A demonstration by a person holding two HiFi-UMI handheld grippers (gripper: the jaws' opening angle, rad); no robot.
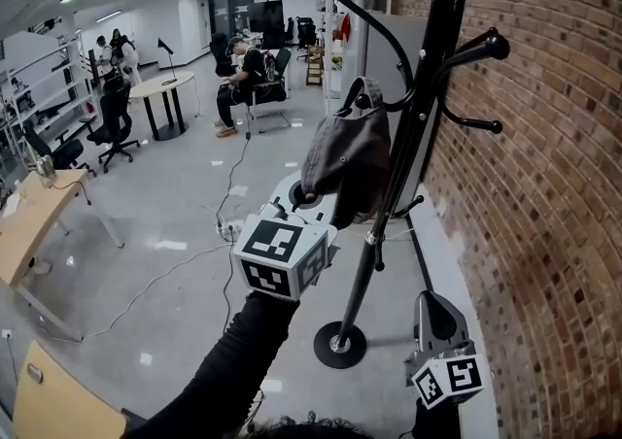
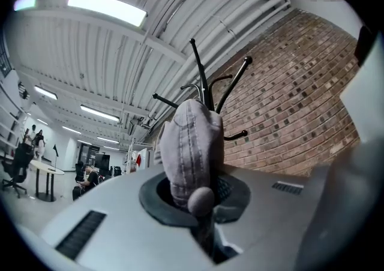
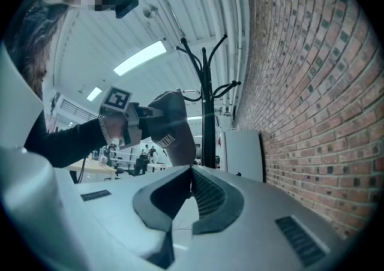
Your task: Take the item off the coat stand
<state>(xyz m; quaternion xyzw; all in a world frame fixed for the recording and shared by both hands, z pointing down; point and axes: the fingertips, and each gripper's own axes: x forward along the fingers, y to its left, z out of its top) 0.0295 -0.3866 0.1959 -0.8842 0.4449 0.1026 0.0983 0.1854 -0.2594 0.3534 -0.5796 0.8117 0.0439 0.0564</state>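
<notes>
**A:** Where is the thing to be taken?

**B:** A grey baseball cap [image 1: 345, 160] hangs at the centre of the head view. Its top is up at one curved hook of a black coat stand [image 1: 413, 126], and its body droops beside the pole.

**A:** Is anything holding it?

**B:** Yes. The left gripper [image 1: 305, 200] comes up from the lower left and is clenched on the cap's lower edge. The left gripper view shows this best. There the grey stitched fabric [image 2: 192, 144] fills the middle of the frame and is pinched at the jaw tips [image 2: 201, 201]. The stand's hooks [image 2: 204, 84] fan out behind it against a ribbed ceiling.

**A:** And the other gripper?

**B:** The right gripper [image 1: 439, 316] sits low at the lower right of the head view, near the stand's round base [image 1: 340, 345] and well apart from the cap. In its own view the jaws [image 3: 191, 174] are pressed together with nothing between them.

**A:** Does that view add anything?

**B:** It shows the cap [image 3: 174, 123] from the other side, with a small white-lettered label too small to read. It also shows the left gripper [image 3: 129, 123] gripping the cap from the left.

**A:** What surrounds all this?

**B:** A brick wall [image 1: 544, 185] fills the right side. In the upper left of the head view, far off, are a seated person [image 1: 248, 73] and a round table [image 1: 160, 87].
</notes>
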